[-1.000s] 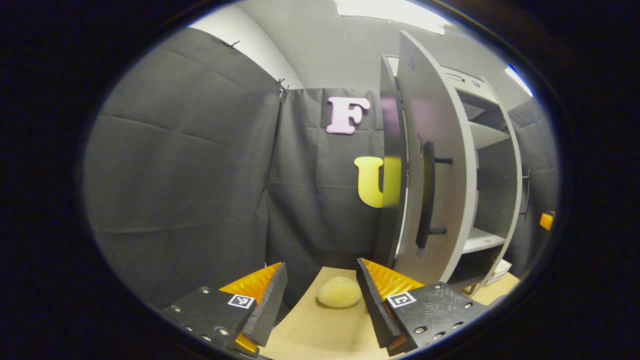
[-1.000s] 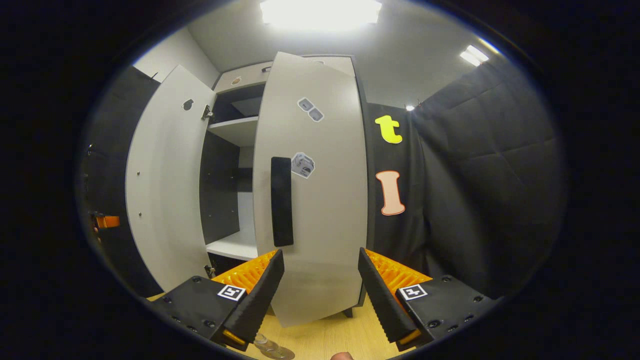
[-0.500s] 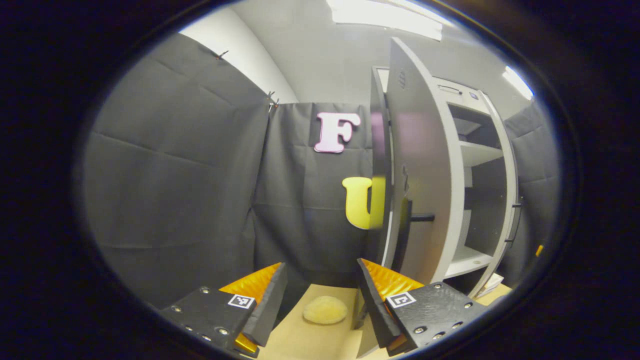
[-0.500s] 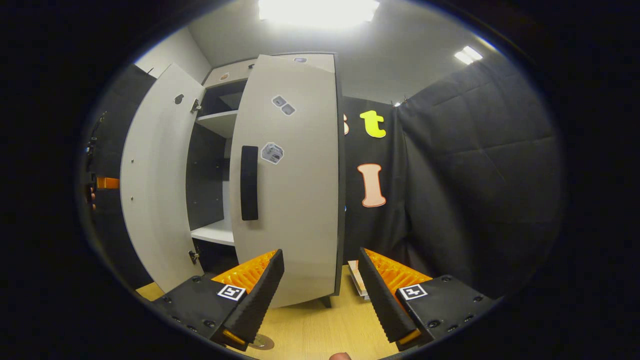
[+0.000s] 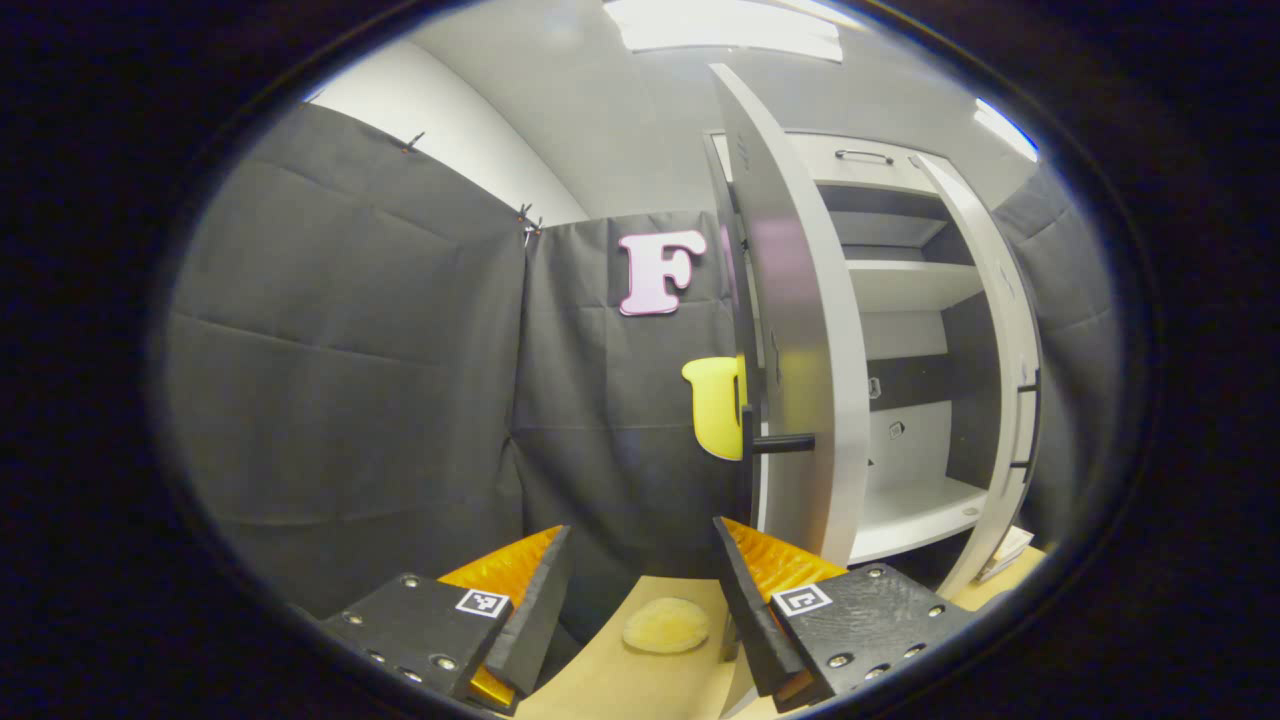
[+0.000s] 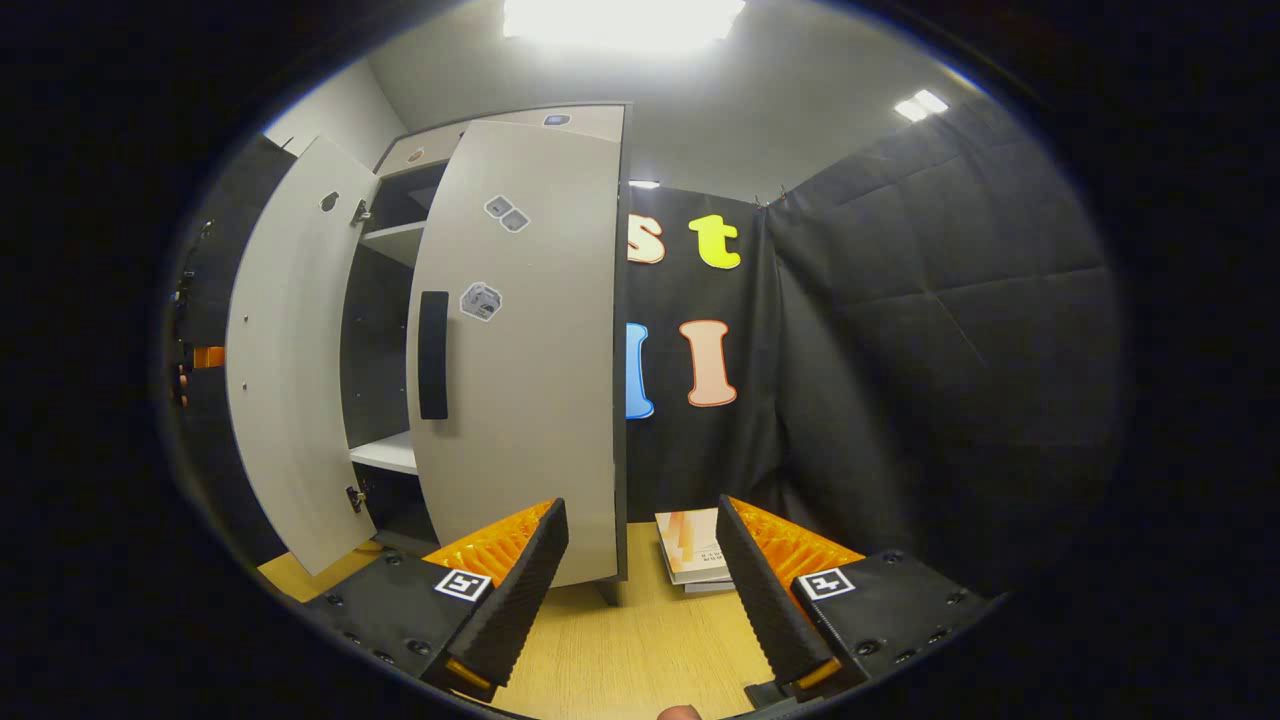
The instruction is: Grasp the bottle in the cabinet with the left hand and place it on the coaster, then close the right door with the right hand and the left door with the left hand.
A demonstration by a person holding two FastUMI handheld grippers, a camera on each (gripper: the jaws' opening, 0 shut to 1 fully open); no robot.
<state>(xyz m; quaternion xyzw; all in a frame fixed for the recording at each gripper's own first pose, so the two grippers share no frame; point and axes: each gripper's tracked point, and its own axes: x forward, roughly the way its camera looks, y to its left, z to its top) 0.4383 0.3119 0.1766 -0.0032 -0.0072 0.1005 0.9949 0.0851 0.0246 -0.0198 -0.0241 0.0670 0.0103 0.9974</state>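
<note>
The grey cabinet stands on the wooden table. In the left gripper view its left door (image 5: 800, 330) is edge-on, swung wide, with a black handle (image 5: 780, 443); the white shelves (image 5: 910, 510) behind it are bare. My left gripper (image 5: 640, 600) is open and holds nothing, just left of that door's lower edge. In the right gripper view the right door (image 6: 520, 350), with a black handle (image 6: 433, 355) and stickers, is swung most of the way in. A gap to the open left door (image 6: 290, 360) remains. My right gripper (image 6: 640, 590) is open and holds nothing, low before the right door.
A pale yellow round pad (image 5: 665, 625) lies on the table (image 5: 620, 690) between my left fingers. A stack of books (image 6: 690, 545) lies on the table right of the cabinet. Black cloth walls close in on both sides. An orange part of the other gripper (image 6: 205, 357) shows past the left door.
The right door has swung further in towards the cabinet. The right gripper view has shifted right, bringing the books in. The left gripper view now meets the left door edge-on and sees more of the shelves.
</note>
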